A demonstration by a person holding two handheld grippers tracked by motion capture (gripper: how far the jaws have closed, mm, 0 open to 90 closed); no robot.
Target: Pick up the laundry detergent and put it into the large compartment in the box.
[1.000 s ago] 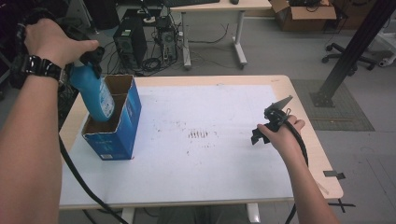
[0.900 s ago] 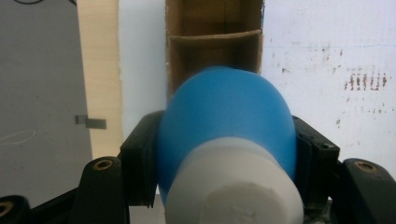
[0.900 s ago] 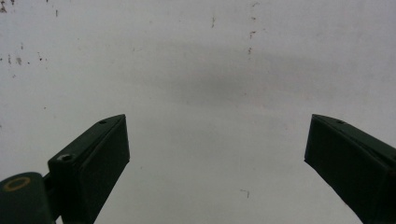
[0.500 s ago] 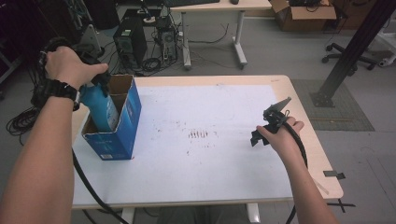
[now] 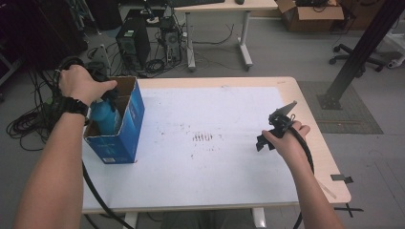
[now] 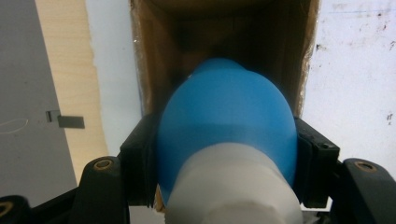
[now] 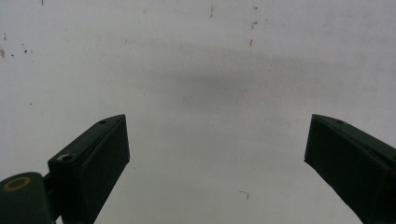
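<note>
The left gripper point(image 6: 219, 186) has its fingers clenched on the blue bottle point(image 6: 227, 121), just below its white cap. The bottle hangs partly inside the open blue cardboard box point(image 5: 129, 125), which stands at the table's point(image 5: 229, 191) nine o'clock edge. The bottle looks like rigid, smooth plastic, probably light but slippery; the narrow shoulder under the cap seems the safest hold. The right gripper point(image 7: 217, 154), at three o'clock, hovers with fingers spread, holding nothing.
</note>
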